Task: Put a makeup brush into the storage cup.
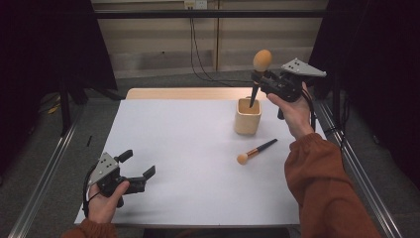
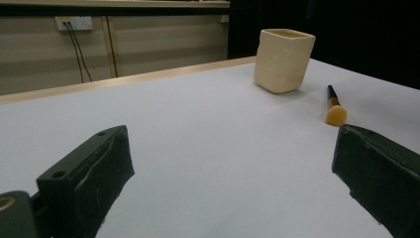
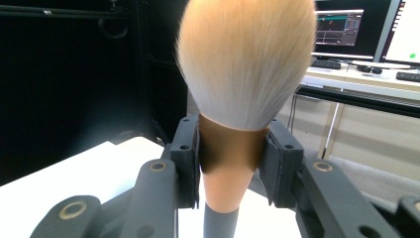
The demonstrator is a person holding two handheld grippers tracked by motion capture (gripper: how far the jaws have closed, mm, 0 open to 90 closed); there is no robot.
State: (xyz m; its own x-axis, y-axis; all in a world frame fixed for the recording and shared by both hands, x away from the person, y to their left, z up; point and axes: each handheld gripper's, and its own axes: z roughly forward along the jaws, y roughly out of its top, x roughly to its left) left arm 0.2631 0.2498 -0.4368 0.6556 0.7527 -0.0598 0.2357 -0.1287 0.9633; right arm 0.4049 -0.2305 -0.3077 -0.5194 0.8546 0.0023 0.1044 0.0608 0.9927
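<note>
My right gripper (image 1: pixel 258 77) is shut on a large makeup brush (image 1: pixel 259 69) with an orange-tan head and black handle, held upright over the beige square cup (image 1: pixel 247 116); the handle tip hangs at the cup's mouth. In the right gripper view the pads (image 3: pixel 190 158) clamp the brush's copper ferrule (image 3: pixel 230 153) below the bristles. A smaller brush (image 1: pixel 256 151) lies flat on the white table in front of the cup, also in the left gripper view as the small brush (image 2: pixel 334 106) beside the cup (image 2: pixel 283 59). My left gripper (image 1: pixel 138 171) rests open near the table's front left, with nothing between its fingers.
The white table top (image 1: pixel 188 163) spreads between the two hands. A wooden strip (image 1: pixel 188 93) edges its far side. Dark curtains and metal rails flank the table. A cable (image 1: pixel 198 54) hangs down the back wall.
</note>
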